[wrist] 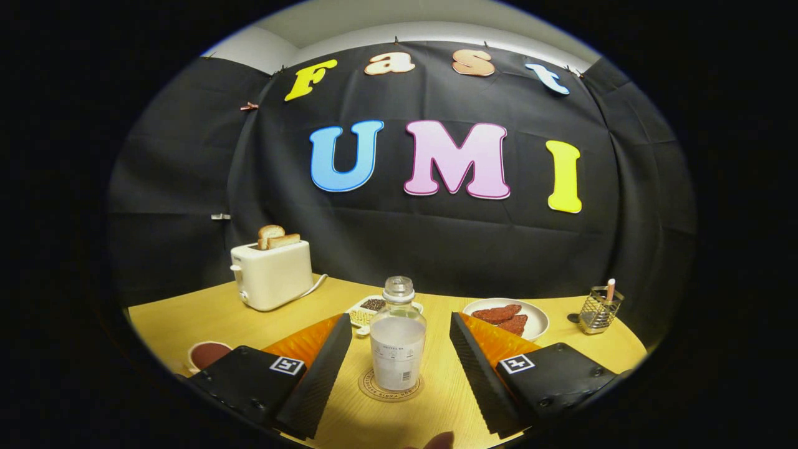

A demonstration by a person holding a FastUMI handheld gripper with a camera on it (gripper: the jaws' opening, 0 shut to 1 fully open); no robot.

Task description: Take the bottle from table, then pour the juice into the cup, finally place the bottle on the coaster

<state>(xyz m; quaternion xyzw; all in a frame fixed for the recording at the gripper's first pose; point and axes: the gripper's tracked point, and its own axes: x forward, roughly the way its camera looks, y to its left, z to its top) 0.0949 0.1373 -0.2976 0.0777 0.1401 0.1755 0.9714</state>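
Observation:
A clear bottle (398,340) with a round clear cap and a white label stands upright on a round coaster (390,386) on the yellow table (187,318). My gripper (399,340) is open, one finger on each side of the bottle with a gap to it on both sides. A cup (207,355) with dark liquid sits to the left, partly hidden behind the left finger (327,362).
A cream toaster (272,274) with two bread slices stands at the back left. A small white dish (368,308) of seeds lies behind the bottle. To the right are a white plate (506,318) with reddish pieces and a wire holder (600,310).

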